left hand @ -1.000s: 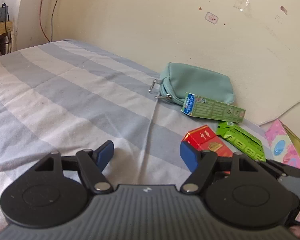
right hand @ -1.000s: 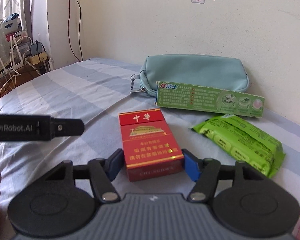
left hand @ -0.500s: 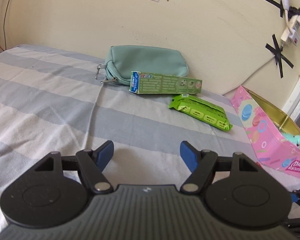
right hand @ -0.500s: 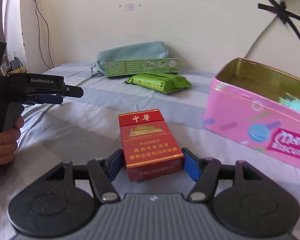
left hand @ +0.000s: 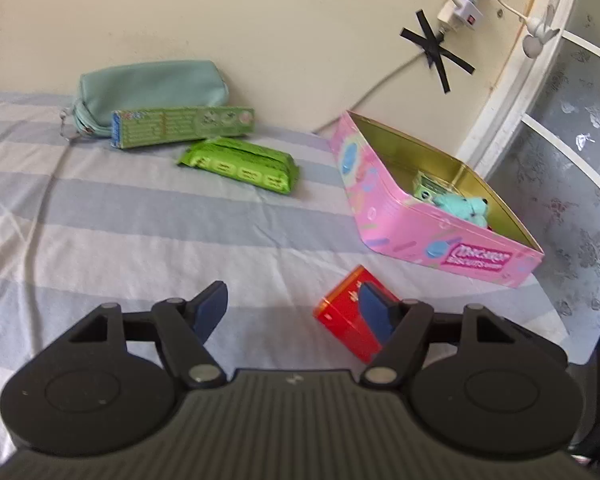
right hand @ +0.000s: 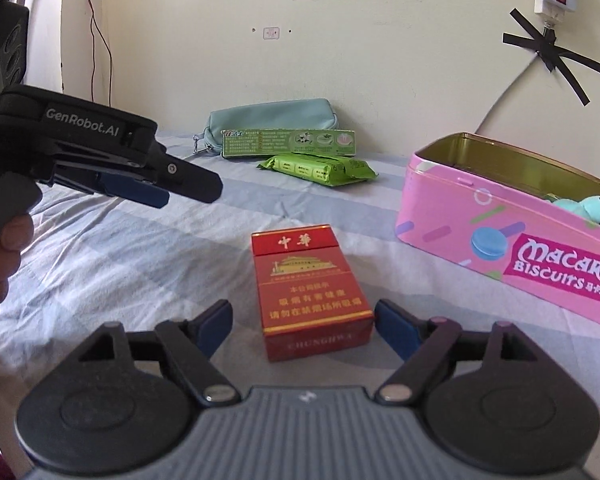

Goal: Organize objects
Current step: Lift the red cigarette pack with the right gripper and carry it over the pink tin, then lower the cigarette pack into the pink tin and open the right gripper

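Red pack (right hand: 310,292): flat on striped sheet (right hand: 140,256), between right gripper (right hand: 303,326) pads, untouched; jaws opening. Left gripper (left hand: 292,312): jaws apart, empty. Pink tin (right hand: 452,216): right of pack, holds teal plush (right hand: 592,208). Green box (right hand: 288,142), green packet (right hand: 320,168), teal pouch (right hand: 268,114): by wall.

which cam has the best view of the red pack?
Right wrist. The red pack lies centred and face-up on the bed between the opening pads of the right tool, its print readable. In the left wrist view it is blurred and partly hidden behind a pad of the left tool.
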A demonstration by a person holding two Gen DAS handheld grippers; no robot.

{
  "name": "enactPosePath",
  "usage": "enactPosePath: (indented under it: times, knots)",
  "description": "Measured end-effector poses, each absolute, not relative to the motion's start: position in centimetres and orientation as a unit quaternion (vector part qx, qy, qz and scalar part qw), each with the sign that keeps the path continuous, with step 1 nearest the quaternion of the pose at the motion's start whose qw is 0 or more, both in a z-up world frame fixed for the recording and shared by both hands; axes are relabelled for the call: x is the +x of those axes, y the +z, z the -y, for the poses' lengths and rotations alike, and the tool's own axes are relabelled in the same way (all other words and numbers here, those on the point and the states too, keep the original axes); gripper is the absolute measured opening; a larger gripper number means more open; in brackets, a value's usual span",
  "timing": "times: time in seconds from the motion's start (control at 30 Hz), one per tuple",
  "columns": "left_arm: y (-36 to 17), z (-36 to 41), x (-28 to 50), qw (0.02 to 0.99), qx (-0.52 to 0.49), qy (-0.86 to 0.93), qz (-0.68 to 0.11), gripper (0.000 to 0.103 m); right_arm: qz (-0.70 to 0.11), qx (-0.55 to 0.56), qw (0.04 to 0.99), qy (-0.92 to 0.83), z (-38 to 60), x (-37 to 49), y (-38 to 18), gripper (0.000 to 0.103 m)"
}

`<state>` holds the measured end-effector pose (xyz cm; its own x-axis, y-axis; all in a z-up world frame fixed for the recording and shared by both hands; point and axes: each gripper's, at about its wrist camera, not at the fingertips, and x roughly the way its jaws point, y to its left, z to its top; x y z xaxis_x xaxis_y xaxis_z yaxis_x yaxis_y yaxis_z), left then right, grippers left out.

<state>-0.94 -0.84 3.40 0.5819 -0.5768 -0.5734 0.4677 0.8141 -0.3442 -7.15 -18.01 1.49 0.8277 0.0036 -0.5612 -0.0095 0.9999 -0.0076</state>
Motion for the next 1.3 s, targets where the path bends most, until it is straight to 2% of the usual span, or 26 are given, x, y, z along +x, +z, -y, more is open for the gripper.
enactPosePath:
  times: [0.17,0.23,0.27,0.33,0.4,0.5,0.73,0.87,1.17,1.3]
  knots:
    - [2.0,3.8,-1.0,0.849,-0.077,-0.331,-0.403,0.059,-0.289,-0.007,0.957,0.004,18.3,-7.4,1.5,0.082]
    - [1.5,4.9,-0.9,0.841,-0.073,-0.334,-0.419,0.058,-0.292,0.002,0.956,0.005,18.7,-7.4,1.4,0.082]
    - [1.3,5.3,-0.8,0.839,-0.069,-0.334,-0.424,0.057,-0.295,0.007,0.955,0.006,18.9,-7.3,1.4,0.080]
    - [1.3,6.0,-0.8,0.843,-0.059,-0.335,-0.416,0.053,-0.306,0.015,0.952,0.015,19.0,-7.0,1.2,0.062]
    - [1.5,6.5,-0.7,0.840,-0.062,-0.340,-0.418,0.048,-0.304,0.010,0.952,0.019,18.8,-7.1,1.1,0.057]
    - [3.0,7.0,-0.9,0.851,-0.054,-0.346,-0.392,0.045,-0.284,0.017,0.959,0.012,19.1,-7.6,1.4,0.057]
    - [8.7,11.2,-0.5,0.876,-0.019,-0.381,-0.295,0.045,-0.158,-0.003,0.986,-0.051,21.2,-9.1,4.7,0.057]
    - [10.1,14.7,1.3,0.882,-0.002,-0.391,-0.262,0.045,-0.125,0.004,0.988,-0.088,24.0,-7.8,6.1,0.057]
    - [8.4,21.2,6.6,0.889,0.025,-0.362,-0.278,0.046,-0.159,0.046,0.978,-0.129,30.9,-2.4,5.1,0.058]
    - [7.3,21.3,7.0,0.901,0.028,-0.330,-0.279,0.050,-0.166,0.058,0.975,-0.138,32.1,-2.0,3.8,0.069]
